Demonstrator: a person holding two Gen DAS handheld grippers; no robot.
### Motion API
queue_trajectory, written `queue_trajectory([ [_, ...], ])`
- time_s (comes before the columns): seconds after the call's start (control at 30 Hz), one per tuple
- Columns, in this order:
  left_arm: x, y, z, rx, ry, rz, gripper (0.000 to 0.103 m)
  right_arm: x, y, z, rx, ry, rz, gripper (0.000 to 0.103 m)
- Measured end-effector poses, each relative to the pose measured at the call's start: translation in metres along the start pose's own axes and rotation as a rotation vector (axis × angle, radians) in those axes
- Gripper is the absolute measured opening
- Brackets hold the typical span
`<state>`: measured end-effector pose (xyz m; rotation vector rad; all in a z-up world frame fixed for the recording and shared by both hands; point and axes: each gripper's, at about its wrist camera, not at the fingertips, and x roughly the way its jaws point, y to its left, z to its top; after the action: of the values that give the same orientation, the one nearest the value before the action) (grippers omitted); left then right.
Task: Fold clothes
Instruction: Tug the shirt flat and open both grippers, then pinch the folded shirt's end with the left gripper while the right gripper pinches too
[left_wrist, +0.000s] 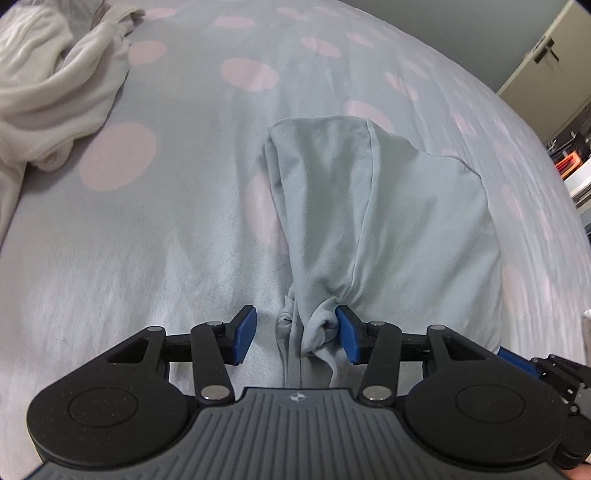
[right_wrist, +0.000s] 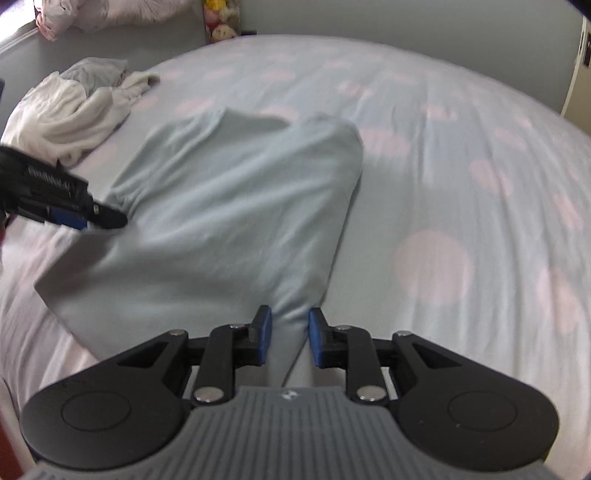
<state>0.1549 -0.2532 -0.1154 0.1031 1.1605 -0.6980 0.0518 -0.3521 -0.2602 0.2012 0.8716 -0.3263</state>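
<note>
A pale blue garment (right_wrist: 229, 206) lies on the bed (right_wrist: 461, 177), spread over a bedsheet patterned with large pink dots. It is loosely folded, with its far end rounded and its near end drawn into two gathered corners, one at each claw.

The left gripper (left_wrist: 297, 334) points steeply down at the near left corner. Its jaws stand well apart. A bunched knot of the garment (left_wrist: 354, 221) sits in the gap, lying against the right blue pad (left_wrist: 349, 334), while the left pad is clear of the cloth with bare sheet showing beside it. So this claw is released, not pinching. From the right wrist view the same gripper (right_wrist: 79, 218) shows at the left edge, its tip just at the garment's far left side.

The right gripper (right_wrist: 290, 338) is at the near right corner. A narrow neck of fabric runs down between its two blue pads (right_wrist: 264, 336), and both pads appear to touch the cloth at their sides. The view is blurred here, and I cannot tell whether the pads truly press or merely flank the fabric.

A heap of white and grey clothes (left_wrist: 55, 85) lies well apart from the garment, at the far left of the bed. A cabinet (left_wrist: 543, 70) stands beyond the bed's right edge.
</note>
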Motion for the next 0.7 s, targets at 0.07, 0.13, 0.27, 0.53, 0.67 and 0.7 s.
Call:
queue_trajectory([
  [0.07,-0.004,-0.003,0.0,0.01,-0.016,0.01,0.046,-0.002,-0.003,0.001,0.019,-0.006,0.01,0.025],
  [0.13,-0.01,-0.004,0.0,0.008,-0.043,0.012,0.046,-0.007,-0.008,0.0,0.048,-0.026,0.019,0.026],
  [0.27,-0.023,0.005,0.009,-0.113,-0.083,-0.031,0.054,-0.017,-0.015,0.002,0.101,-0.069,0.038,0.033],
  [0.53,0.001,0.002,0.037,-0.182,0.018,-0.061,0.058,-0.022,-0.02,0.015,0.131,-0.094,0.067,0.045],
  [0.67,0.022,0.006,0.045,-0.192,0.055,-0.102,0.058,-0.018,-0.024,0.025,0.139,-0.095,0.056,0.045],
  [0.7,0.026,0.007,0.046,-0.187,0.057,-0.102,0.058,-0.017,-0.024,0.028,0.134,-0.097,0.052,0.046],
])
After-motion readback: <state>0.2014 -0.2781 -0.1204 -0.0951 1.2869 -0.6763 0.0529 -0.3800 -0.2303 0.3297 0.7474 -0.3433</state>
